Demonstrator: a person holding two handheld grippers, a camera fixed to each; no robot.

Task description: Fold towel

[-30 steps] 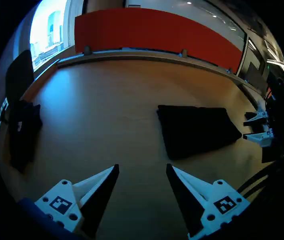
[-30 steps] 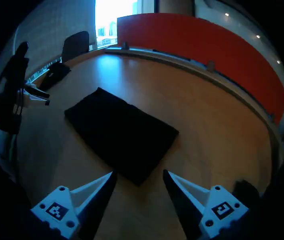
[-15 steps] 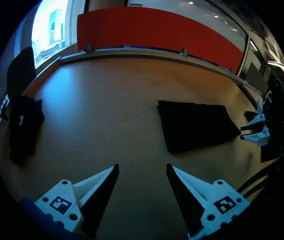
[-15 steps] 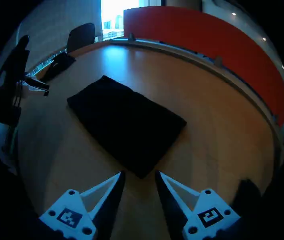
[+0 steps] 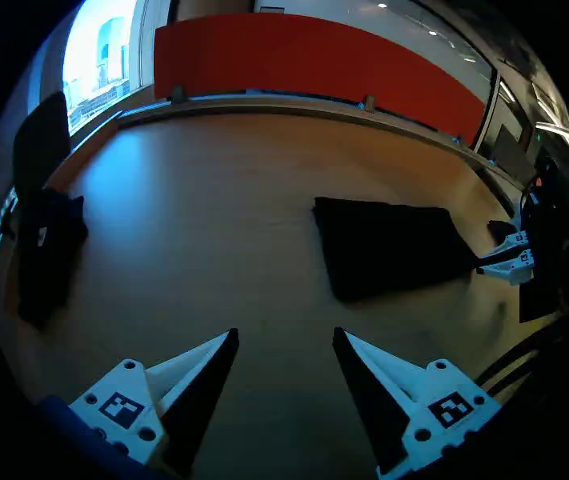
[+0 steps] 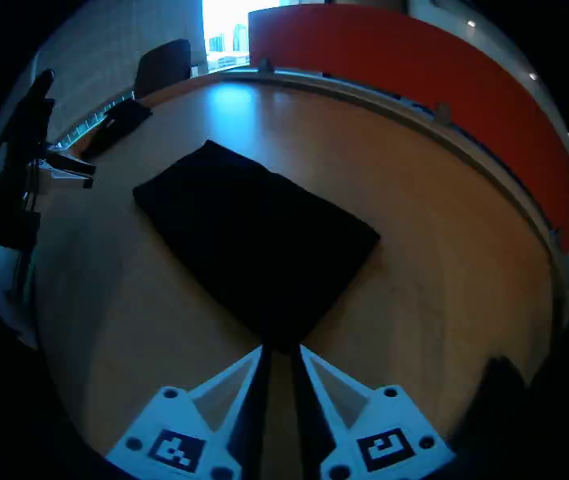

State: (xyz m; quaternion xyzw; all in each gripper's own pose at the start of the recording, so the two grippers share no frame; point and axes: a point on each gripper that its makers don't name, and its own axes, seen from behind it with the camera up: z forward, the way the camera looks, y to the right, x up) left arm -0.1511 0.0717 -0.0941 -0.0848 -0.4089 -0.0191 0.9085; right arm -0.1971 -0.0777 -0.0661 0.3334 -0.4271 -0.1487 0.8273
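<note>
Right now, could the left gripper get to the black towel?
Probably yes: the left gripper is open, and only bare table lies between it and the towel, though it sits some way short.

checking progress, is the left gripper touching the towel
No, the left gripper hangs open over bare table, apart from the towel.

Towel [image 6: 252, 240]: plain black, no pattern to be seen.
Tabletop [image 5: 204, 216]: warm light-brown wood with faint grain and a cool blue sheen on one side.
Left claw [image 5: 284, 332]: white shells, black inner faces, and a black-and-white square marker on each finger.
Right claw [image 6: 280, 350]: the same white and black, with the same square markers.
Partition [image 5: 316, 60]: flat orange-red.
Chair [image 5: 40, 148]: black.
Window [image 5: 100, 56]: bright pale blue-white.
</note>
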